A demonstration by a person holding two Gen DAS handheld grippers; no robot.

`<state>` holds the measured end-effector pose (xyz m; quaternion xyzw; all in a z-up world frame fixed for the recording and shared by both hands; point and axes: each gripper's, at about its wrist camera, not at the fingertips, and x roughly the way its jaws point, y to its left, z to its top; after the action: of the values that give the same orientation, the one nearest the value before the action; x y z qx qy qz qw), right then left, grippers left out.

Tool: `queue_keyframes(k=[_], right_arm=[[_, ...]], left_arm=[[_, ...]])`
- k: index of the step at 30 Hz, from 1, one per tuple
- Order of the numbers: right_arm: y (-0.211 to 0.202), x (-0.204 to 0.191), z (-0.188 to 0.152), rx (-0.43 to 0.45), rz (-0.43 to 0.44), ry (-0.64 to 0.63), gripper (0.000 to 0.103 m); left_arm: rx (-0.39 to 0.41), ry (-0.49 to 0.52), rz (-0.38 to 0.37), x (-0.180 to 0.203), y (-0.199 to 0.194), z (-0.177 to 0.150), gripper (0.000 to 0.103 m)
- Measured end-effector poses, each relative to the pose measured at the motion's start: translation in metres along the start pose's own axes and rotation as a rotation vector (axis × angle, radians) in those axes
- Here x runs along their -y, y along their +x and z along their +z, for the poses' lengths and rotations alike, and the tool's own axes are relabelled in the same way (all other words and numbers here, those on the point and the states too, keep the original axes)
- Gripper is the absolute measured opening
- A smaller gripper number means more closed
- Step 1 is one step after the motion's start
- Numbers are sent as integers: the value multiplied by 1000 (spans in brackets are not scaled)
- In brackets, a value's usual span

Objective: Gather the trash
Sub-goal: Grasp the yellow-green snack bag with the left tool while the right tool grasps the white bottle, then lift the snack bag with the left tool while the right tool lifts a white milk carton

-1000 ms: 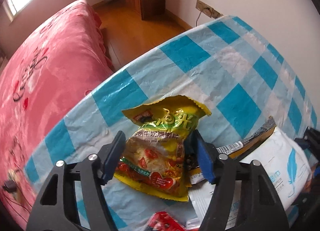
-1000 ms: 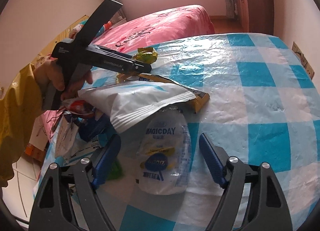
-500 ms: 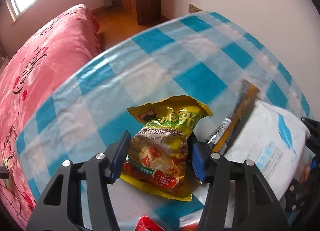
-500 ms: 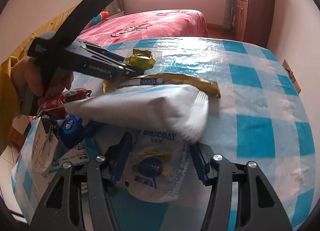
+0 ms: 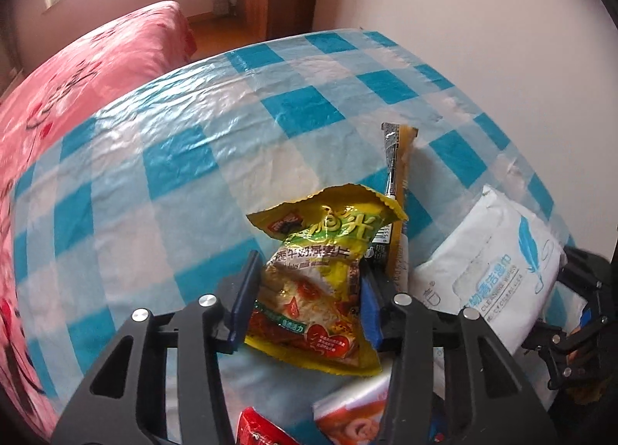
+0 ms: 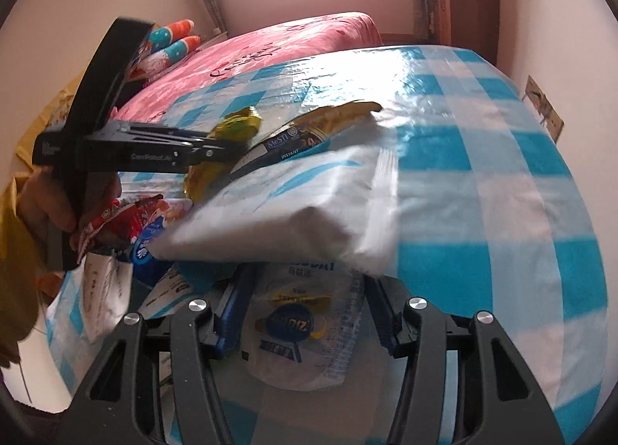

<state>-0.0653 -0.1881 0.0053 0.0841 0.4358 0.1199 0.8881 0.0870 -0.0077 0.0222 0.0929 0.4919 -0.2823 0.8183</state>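
Observation:
A crumpled yellow snack bag (image 5: 328,244) sits between the blue pads of my left gripper (image 5: 309,271). Its jaws are closing and the pads press the bag's sides. In the right wrist view the same gripper (image 6: 228,148) reaches in from the left with the yellow bag (image 6: 235,124) at its tip. A white pouch with a blue and yellow label (image 6: 297,329) lies between the fingers of my right gripper (image 6: 307,279). These jaws are closing too, and both pads touch the pouch's edges. A white wipes pack (image 6: 293,194) covers the pouch's far end.
The table carries a blue and white checked cloth (image 5: 174,159). A yellow and black sachet (image 5: 398,159) lies behind the snack bag, beside the wipes pack (image 5: 494,271). Red wrappers (image 6: 123,217) lie near a hand (image 6: 42,198). A pink bed (image 5: 77,70) stands beyond the table.
Both grippers have narrowed onto their packets. The left one has travelled across the table with the yellow bag between its pads. The wipes pack and the sachet have shifted.

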Motion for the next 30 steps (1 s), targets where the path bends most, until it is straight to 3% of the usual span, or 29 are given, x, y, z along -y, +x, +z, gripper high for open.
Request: queue_keyframes(k=[5,6,8,12,18,21,23,26,30], right_arm=[[-13,4,-13,12,19,40,52],[-16,4,-15,18,16,43,43],[-24,6,-17,31,28,64,36],[-29,6,-21,21,20,74,34],[-42,15,-28,40,152,216,44],[-49,8,-30,54,228,243,58],[-55,-2,-32,67,254,235,71],[-63,-26,-37,88,258,178,81],[-72,-59,-41,105,270,69,81]], left_arm=[[48,-49,14,3,-18,-20,44],[57,-60,15,3,-22,-23,44],[80,-85,20,1,-31,-29,44],[131,-124,34,-4,-51,-40,44],[187,-161,42,-9,-84,-58,44],[209,-179,49,-13,-99,-70,44],[225,-196,50,-16,-109,-78,44],[247,-226,56,-21,-123,-93,44],[261,-255,55,-26,-136,-113,44]])
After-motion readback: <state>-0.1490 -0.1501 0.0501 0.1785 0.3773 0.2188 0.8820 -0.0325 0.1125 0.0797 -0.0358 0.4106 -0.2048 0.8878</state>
